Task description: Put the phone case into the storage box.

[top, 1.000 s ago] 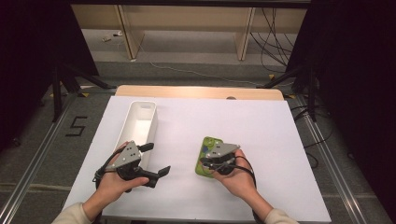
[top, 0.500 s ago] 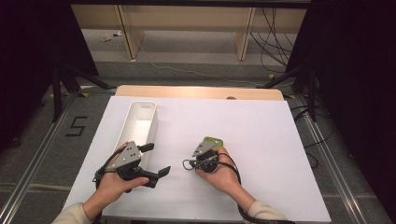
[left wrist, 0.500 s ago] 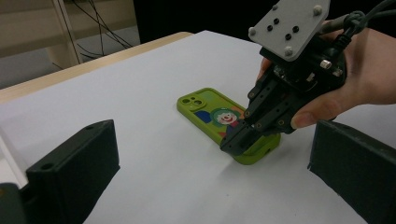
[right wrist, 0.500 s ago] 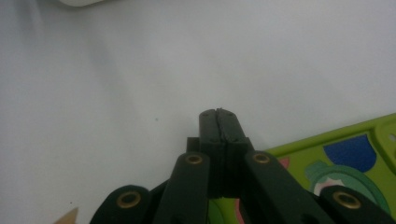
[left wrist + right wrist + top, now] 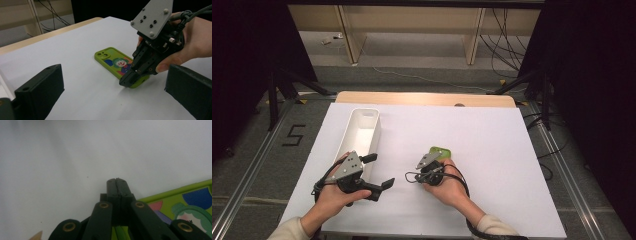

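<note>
A lime-green phone case (image 5: 113, 60) with a clown picture lies flat on the white table, also seen in the high view (image 5: 441, 151) and the right gripper view (image 5: 190, 200). My right gripper (image 5: 127, 81) is shut, tilted down, its tips at the case's near corner on the side toward my left gripper. In its own view the shut tips (image 5: 117, 182) rest against the white surface just off the case's edge, with nothing between them. My left gripper (image 5: 378, 170) is open and empty, held left of the case and pointing toward it (image 5: 115, 100).
A long white bin (image 5: 362, 132) stands on the table's left side, just beyond my left hand. A white sheet (image 5: 492, 135) covers the table, with a wooden strip (image 5: 422, 98) along the far edge. Dark stands and cables lie on the floor around it.
My right hand has moved left and slightly down, carrying the shut gripper across the case to its left near corner. More of the case now shows to its right. The left gripper has stayed still.
</note>
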`<state>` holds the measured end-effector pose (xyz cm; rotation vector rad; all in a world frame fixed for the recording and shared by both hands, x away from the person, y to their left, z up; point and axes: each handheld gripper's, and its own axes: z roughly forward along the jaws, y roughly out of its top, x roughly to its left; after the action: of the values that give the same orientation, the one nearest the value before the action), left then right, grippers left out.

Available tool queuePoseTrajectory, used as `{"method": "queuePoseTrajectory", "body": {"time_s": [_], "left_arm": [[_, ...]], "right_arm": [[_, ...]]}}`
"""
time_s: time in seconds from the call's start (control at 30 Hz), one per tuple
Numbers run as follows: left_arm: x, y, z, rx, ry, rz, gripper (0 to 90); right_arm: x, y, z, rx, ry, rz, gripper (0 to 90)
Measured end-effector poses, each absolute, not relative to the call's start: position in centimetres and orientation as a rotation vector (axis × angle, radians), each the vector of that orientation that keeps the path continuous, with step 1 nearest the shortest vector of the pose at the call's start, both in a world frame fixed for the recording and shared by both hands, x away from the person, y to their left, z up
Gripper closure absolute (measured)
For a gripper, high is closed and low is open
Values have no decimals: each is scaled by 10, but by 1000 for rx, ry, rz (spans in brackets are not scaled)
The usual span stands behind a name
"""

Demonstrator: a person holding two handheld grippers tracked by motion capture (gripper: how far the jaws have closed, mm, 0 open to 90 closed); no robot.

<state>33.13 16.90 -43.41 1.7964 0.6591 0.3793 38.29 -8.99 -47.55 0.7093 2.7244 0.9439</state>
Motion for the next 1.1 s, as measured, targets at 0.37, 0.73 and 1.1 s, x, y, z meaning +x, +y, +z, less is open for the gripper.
{"method": "queuePoseTrajectory", "body": {"time_s": [0.37,0.73,1.1], "left_arm": [[331,169,-434,1798,661,379,14],[331,169,-435,1801,660,378,18],[331,169,-435,1801,659,373,20]], "right_arm": [[381,-95,-472,719,2771,890,900],[377,-106,-469,742,2799,859,900],[374,-116,-467,759,2819,826,900]]}}
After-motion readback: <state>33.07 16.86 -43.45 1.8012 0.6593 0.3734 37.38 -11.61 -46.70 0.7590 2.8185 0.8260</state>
